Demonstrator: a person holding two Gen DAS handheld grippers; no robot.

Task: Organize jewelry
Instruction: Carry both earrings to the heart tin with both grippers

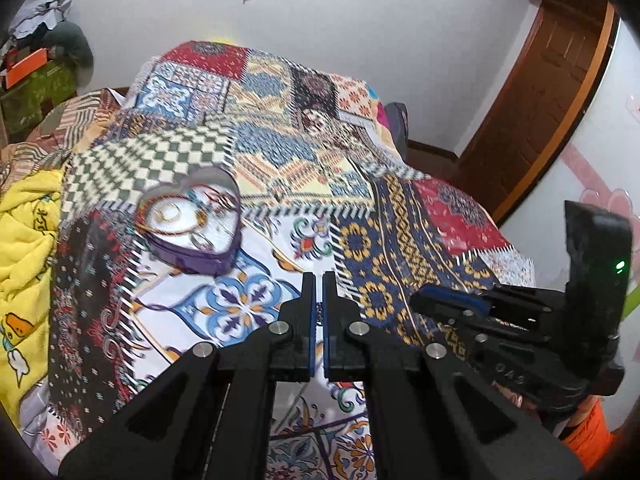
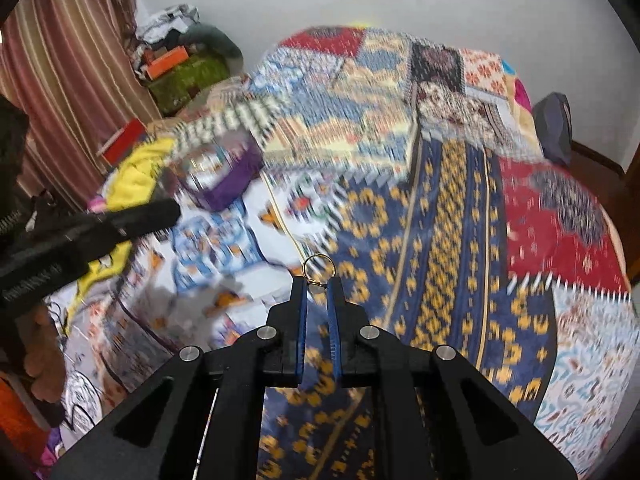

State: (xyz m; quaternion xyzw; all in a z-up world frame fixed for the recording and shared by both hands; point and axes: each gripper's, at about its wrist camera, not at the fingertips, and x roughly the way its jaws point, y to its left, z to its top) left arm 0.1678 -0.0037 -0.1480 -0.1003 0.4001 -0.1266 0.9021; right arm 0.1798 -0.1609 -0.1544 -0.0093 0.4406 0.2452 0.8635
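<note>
While the right gripper [image 2: 319, 285] has its jaws pinched nearly together on a small gold ring [image 2: 318, 267], which pokes up past the tips, the left gripper [image 1: 319, 284] has its jaws fully closed, perhaps on a fine chain, though blur hides it. Both hang above the patchwork-quilted bed [image 1: 400, 216]. Toward the bed's left edge sits the open purple heart-shaped jewelry box [image 1: 196, 220], likely the ring's destination.

Lighting was even and bright; heavy motion blur covered the patchwork bedspread [image 2: 400, 140] in the right view; fisheye edges darkened
</note>
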